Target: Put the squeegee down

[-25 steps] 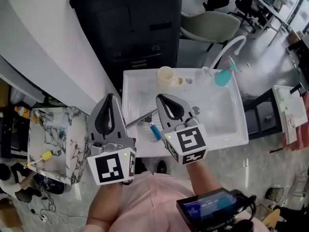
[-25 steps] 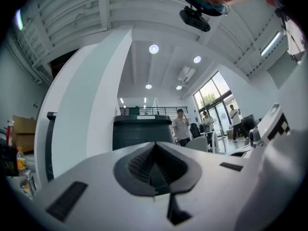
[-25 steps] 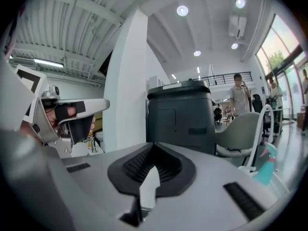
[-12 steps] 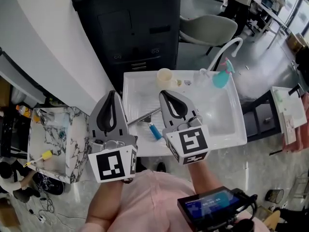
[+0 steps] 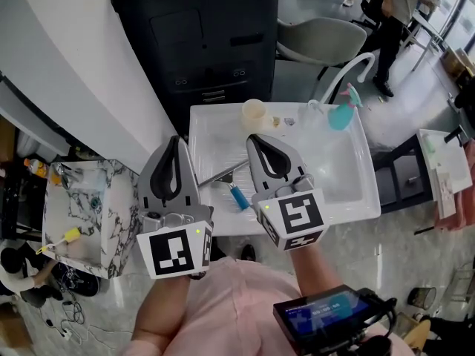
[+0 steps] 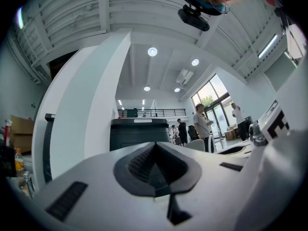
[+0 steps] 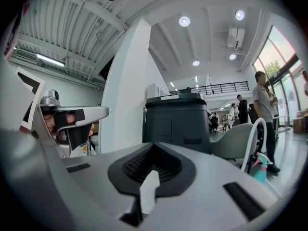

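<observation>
The white sink point(image 5: 343, 170) holds the squeegee point(image 5: 231, 188), lying flat near its front left part. Its metal blade runs slantwise from near left to far right, and the blue handle points back toward the sink's near edge. The left gripper point(image 5: 173, 145) and right gripper point(image 5: 256, 143) hang above it, clear of it, with the squeegee showing between them. Both are clenched on nothing, jaws pressed together. A cup point(image 5: 254, 115) and a teal spray bottle point(image 5: 341, 116) stand at the far rim.
</observation>
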A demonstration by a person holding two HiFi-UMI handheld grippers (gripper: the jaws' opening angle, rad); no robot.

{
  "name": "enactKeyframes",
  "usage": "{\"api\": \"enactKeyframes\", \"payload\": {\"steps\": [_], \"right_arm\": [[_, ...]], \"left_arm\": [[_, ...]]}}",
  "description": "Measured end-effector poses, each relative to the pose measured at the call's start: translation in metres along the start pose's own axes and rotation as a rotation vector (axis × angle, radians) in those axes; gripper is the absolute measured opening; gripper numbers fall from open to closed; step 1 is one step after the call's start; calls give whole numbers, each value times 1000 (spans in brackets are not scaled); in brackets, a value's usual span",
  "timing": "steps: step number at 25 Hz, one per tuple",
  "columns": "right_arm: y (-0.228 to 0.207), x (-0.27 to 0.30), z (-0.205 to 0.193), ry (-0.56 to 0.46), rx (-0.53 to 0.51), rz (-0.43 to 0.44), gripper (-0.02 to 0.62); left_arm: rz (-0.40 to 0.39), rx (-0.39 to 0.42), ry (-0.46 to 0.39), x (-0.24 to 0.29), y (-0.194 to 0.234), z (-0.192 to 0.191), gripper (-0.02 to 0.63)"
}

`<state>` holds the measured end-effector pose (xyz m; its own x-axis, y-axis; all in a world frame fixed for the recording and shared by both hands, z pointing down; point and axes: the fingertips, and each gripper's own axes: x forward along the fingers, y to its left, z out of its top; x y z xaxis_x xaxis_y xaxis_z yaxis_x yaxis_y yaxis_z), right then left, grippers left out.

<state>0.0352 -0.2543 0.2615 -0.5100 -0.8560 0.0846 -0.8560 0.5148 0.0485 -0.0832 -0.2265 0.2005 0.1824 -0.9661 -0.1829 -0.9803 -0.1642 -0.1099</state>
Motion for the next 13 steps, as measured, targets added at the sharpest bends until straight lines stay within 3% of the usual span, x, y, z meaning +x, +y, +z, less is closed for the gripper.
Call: {"api": "enactKeyframes", "payload": {"steps": [13], "right_arm": [[-2, -4, -4, 3, 12, -15, -2]], "left_arm": [[-1, -2, 9, -3, -2, -5, 9]]}}
